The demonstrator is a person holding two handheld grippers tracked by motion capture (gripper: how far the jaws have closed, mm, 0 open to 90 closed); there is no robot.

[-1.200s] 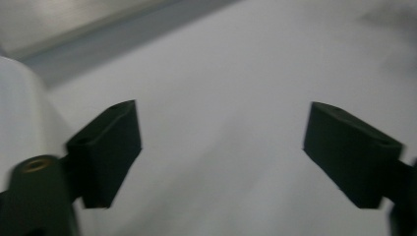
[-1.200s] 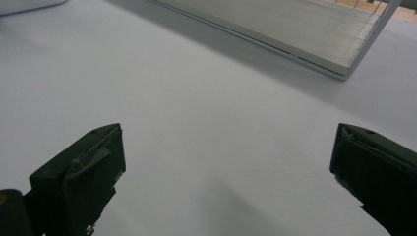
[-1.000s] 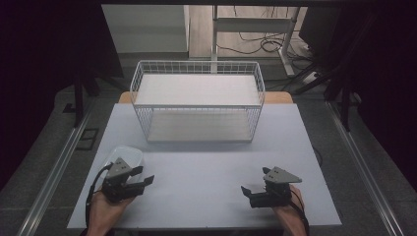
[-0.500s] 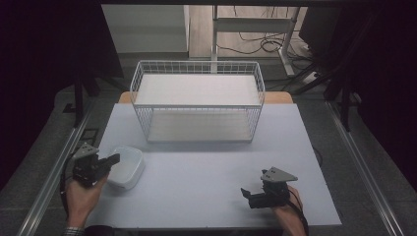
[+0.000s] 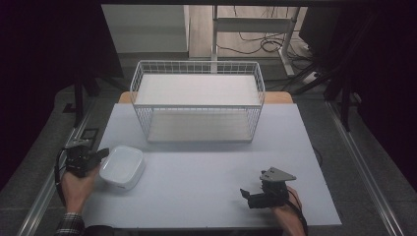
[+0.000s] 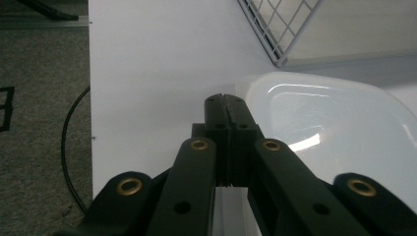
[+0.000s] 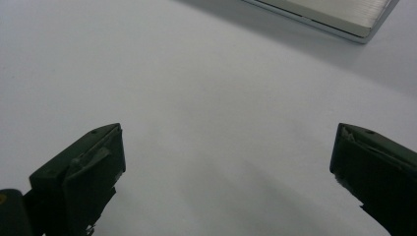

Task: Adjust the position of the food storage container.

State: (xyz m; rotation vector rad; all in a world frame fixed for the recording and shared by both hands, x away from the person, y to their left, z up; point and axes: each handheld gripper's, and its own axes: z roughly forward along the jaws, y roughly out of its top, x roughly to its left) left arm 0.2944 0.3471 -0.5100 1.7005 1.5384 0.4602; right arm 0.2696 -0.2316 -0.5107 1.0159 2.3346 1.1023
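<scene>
Fingers of the left gripper [image 6: 226,105] are pressed flat together with nothing between them; they have just been closing. Seen from the left gripper view, their tips lie just beside the near rim of the white bowl [image 6: 334,132], and whether they touch it I cannot tell. From above, the bowl [image 5: 122,166] sits upright on the pale bench [image 5: 206,191] near its left edge, with the left gripper [image 5: 101,155] at its left side, held in a hand [image 5: 78,184] whose checked sleeve [image 5: 71,225] comes in from the bottom. A wire basket [image 5: 196,101] stands at the far middle of the bench, well apart from the bowl. Near the front right of the bench, the right gripper [image 5: 248,195] is held low, its fingers [image 7: 83,177] spread wide over bare surface, holding nothing, with a corner of the basket's base [image 7: 339,14] farther off.
</scene>
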